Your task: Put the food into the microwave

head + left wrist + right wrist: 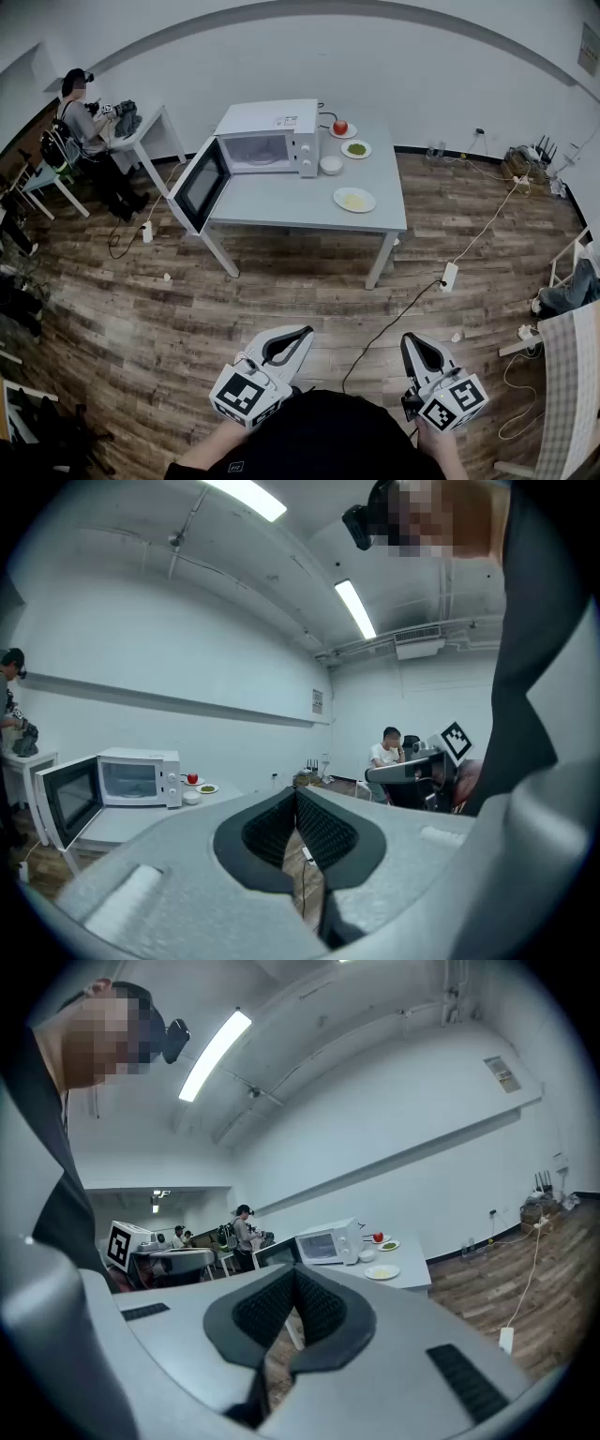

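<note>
Head view: left gripper (300, 332), right gripper (410, 341), fingers clenched, empty; white microwave's open door (200, 183) could snag carried white plate of yellow food (354, 199).

White microwave (267, 120); grey table (291, 204).

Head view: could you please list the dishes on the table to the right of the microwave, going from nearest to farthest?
plate of yellow food → white bowl → plate of green food → plate with the red round food
</note>
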The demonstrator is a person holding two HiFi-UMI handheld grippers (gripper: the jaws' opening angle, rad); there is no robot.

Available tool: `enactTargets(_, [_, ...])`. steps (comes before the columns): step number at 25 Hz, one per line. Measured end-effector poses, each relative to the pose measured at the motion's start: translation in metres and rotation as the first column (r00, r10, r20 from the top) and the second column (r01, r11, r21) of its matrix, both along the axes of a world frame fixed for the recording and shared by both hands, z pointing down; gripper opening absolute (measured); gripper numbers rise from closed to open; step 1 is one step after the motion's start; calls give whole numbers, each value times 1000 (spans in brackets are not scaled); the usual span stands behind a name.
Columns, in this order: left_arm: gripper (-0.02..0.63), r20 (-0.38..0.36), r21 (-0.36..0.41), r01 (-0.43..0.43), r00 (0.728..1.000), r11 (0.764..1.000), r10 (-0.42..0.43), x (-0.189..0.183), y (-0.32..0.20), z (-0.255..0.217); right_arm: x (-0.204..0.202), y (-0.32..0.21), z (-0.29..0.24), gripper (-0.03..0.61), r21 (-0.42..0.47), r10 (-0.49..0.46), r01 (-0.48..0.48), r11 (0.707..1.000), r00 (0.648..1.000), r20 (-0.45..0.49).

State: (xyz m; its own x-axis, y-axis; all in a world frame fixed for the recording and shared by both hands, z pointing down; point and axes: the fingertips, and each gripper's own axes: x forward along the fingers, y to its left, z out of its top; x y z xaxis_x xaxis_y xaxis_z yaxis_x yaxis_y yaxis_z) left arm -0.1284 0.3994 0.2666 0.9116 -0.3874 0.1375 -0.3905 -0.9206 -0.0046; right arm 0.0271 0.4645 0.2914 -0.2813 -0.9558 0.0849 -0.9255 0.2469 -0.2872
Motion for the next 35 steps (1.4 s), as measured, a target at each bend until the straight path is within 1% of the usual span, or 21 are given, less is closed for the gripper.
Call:
enactTargets(7, [8, -1, 1, -3, 1000, 1000, 3, 15, 5, -5, 10, 7, 1, 12, 1, -4, 4, 1000, 1000, 0])
enactTargets(11, [8, 6, 18, 1, 1000, 1000, -1, 31, 17, -7, 26, 18, 3, 12, 2, -3, 3, 1000, 1000, 16])
enactTargets(15, [8, 26, 29, 10, 1000, 1000, -11, 49, 32, -3, 46, 31, 4, 14, 21, -11, 10, 1000, 999, 40])
enactTargets(20, [8, 75, 91, 44, 996, 995, -51, 78, 46, -3, 71, 48, 7, 14, 33, -33, 32, 999, 999, 32])
enactTargets(23, [8, 86, 114, 50, 994, 992, -60, 94, 51, -7, 87, 59, 8, 14, 27, -51, 50, 998, 998, 33])
enactTargets(30, [8, 116, 138, 43, 991, 989, -60, 122, 49, -8, 122, 70, 15, 14, 20, -26, 25, 999, 998, 57])
enactTargets(35, [8, 154, 175, 36, 986, 984, -64, 137, 38, -6, 137, 65, 22, 15, 9, -14, 13, 1000, 999, 31])
